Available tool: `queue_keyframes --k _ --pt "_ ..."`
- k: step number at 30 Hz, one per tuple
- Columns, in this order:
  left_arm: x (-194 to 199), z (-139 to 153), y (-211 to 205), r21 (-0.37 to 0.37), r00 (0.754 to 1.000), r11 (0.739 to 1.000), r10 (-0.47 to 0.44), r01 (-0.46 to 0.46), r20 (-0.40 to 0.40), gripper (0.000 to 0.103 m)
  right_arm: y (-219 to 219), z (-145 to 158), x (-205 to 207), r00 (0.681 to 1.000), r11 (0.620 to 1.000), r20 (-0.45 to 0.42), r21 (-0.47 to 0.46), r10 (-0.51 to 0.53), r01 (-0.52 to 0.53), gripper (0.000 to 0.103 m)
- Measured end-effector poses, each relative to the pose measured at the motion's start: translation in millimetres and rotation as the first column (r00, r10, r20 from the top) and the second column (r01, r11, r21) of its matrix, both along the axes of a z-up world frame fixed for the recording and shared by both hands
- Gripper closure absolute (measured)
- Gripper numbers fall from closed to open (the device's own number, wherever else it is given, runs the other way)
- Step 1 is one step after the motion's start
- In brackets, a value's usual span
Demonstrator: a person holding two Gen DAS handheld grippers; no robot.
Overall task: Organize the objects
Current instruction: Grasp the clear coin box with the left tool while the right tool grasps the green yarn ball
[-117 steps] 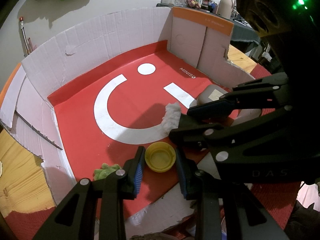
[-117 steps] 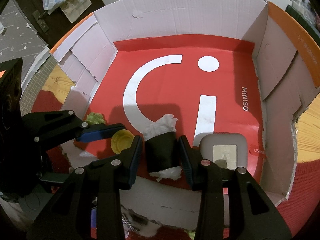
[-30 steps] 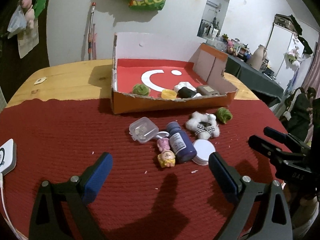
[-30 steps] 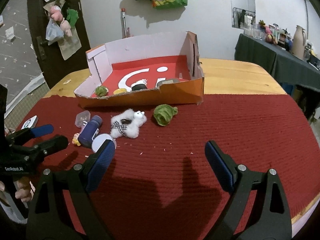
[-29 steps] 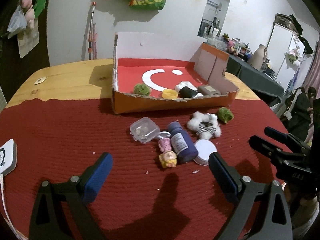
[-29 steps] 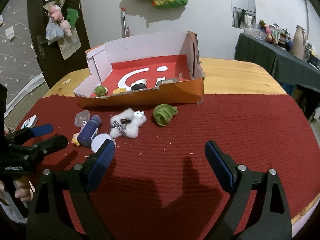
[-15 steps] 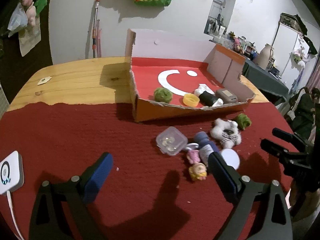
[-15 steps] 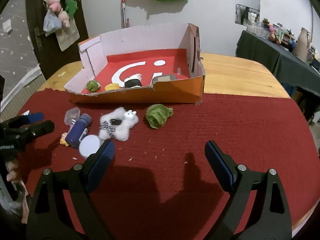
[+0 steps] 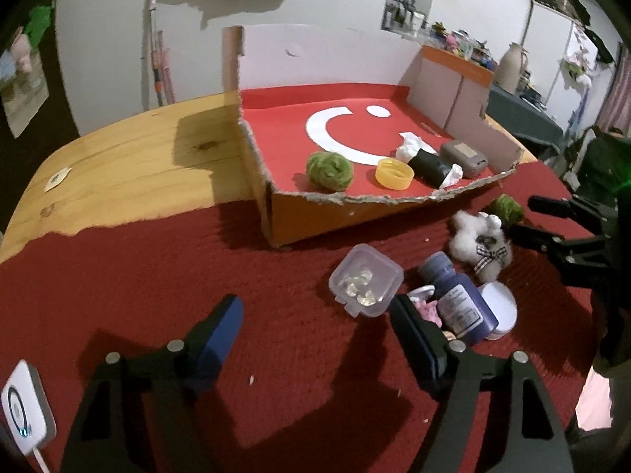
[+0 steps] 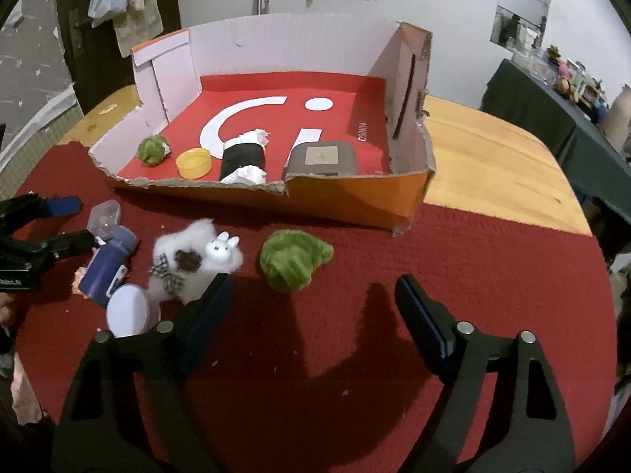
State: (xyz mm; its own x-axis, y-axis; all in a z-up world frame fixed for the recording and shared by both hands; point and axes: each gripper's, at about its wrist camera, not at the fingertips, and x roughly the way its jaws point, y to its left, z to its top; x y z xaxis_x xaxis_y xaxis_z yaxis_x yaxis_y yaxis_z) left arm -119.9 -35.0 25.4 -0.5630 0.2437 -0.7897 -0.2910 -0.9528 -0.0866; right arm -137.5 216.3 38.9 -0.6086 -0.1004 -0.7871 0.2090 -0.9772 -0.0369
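Green plush lump [image 10: 294, 260] looks soft and light; pinch its middle. Right tongs [image 10: 313, 307] and left tongs [image 9: 315, 331] both gape, holding nothing.

The box [image 10: 355, 201] is orange outside, red inside with white marks. In it lie a green ball [image 9: 329, 170], a yellow cap [image 9: 394, 173] and a grey case [image 9: 463, 157]. The cloth [image 10: 355, 354] is dark red; the bottle [image 9: 457, 303] blue; the plush [image 10: 197, 264] white with a checked bow.
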Motion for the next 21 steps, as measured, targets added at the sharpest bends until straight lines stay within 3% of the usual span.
queue_keyframes --k 6,21 --pt "-8 -1 11 -0.036 0.998 0.998 -0.055 0.054 -0.018 0.033 -3 -6 -12 1.000 1.000 0.022 -0.002 0.016 -0.016 0.037" --pt "-13 -1 21 -0.018 0.996 0.996 -0.087 0.087 -0.035 0.054 -9 -8 -18 0.999 0.999 0.013 -0.030 0.039 -0.038 0.051"
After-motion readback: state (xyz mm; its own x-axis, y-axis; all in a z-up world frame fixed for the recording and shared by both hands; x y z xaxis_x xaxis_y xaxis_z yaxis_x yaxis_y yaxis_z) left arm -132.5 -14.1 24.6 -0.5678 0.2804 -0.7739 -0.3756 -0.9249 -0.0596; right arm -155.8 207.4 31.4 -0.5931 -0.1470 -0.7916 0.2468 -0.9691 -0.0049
